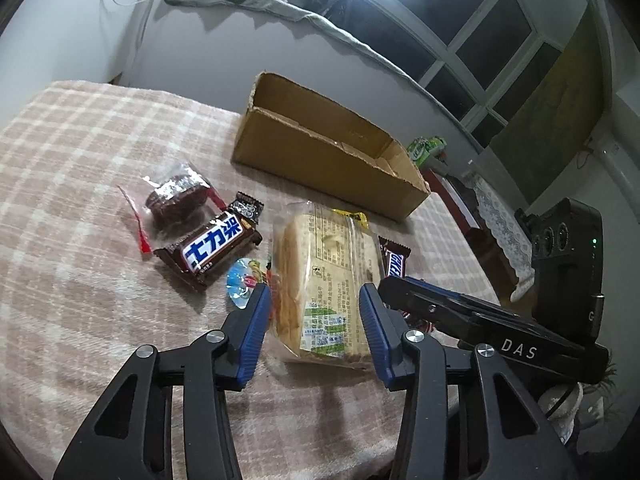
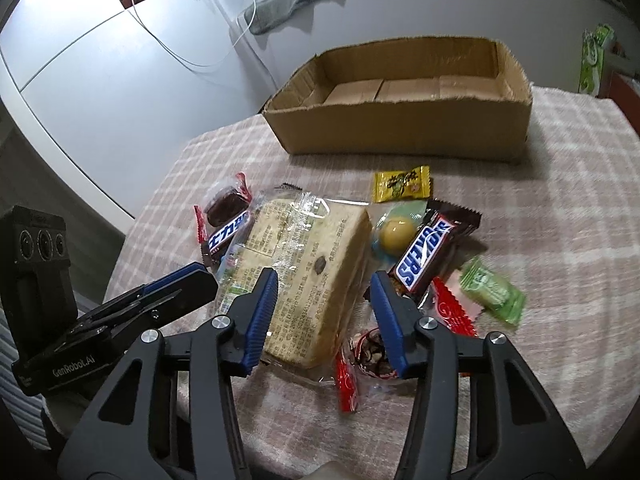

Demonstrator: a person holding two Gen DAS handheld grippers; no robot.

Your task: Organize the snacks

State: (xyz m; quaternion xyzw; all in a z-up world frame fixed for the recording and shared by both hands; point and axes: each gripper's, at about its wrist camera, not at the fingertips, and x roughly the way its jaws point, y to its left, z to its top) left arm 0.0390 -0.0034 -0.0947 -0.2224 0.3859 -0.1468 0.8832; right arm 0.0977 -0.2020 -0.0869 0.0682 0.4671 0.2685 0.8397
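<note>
A wrapped loaf of sliced bread [image 1: 324, 272] [image 2: 304, 264] lies on the checked tablecloth [image 1: 80, 160]. My left gripper [image 1: 316, 300] straddles one end of it, blue pads close on both sides, with no clear press showing. My right gripper [image 2: 324, 280] stands over the other end with its left pad across the loaf and a gap at its right pad. Each gripper shows in the other's view, the right gripper [image 1: 388, 292] and the left gripper [image 2: 204, 276]. Around the loaf lie a Chinese-label chocolate bar [image 1: 212, 248], a Snickers bar [image 2: 428, 252] and a dark cake in clear wrap [image 1: 176, 196].
An open cardboard box [image 2: 400, 128] [image 1: 320, 148] stands empty at the table's far side. A yellow candy [image 2: 402, 182], a green candy [image 2: 492, 290], a red wrapper [image 2: 452, 308] and a jelly cup [image 2: 396, 232] lie right of the loaf. The table edge drops off at left.
</note>
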